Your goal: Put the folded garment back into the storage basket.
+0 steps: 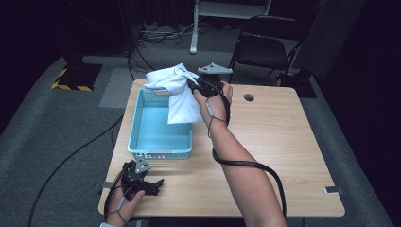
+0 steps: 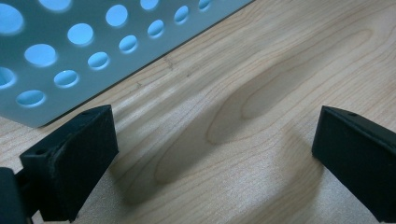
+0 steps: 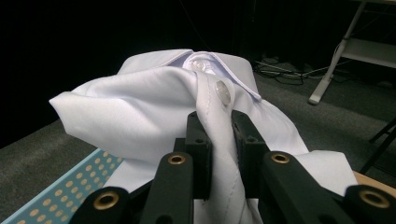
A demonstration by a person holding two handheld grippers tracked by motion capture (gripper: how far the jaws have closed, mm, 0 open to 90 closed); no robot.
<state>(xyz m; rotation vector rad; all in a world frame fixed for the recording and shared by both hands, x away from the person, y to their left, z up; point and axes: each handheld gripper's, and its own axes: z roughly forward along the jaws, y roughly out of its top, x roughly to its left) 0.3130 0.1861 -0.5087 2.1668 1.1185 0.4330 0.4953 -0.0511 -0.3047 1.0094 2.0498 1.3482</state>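
A white buttoned shirt (image 1: 178,94) hangs over the far right part of a light blue perforated basket (image 1: 137,124) on the wooden table (image 1: 265,156). My right gripper (image 1: 197,88) is lifted above the basket's far right corner, shut on the shirt's button placket (image 3: 219,135), with the collar and two buttons just beyond its jaws. My left gripper (image 1: 150,185) rests low near the table's front left edge, in front of the basket, its jaws wide apart over bare wood (image 2: 219,135), with the basket wall (image 2: 60,51) close beside one jaw.
A black folding chair (image 1: 265,47) stands beyond the table's far edge. A small dark round hole (image 1: 248,98) marks the table top at the far right. Cables trail on the grey floor left of the table, and a white stand leg (image 1: 194,28) is further back.
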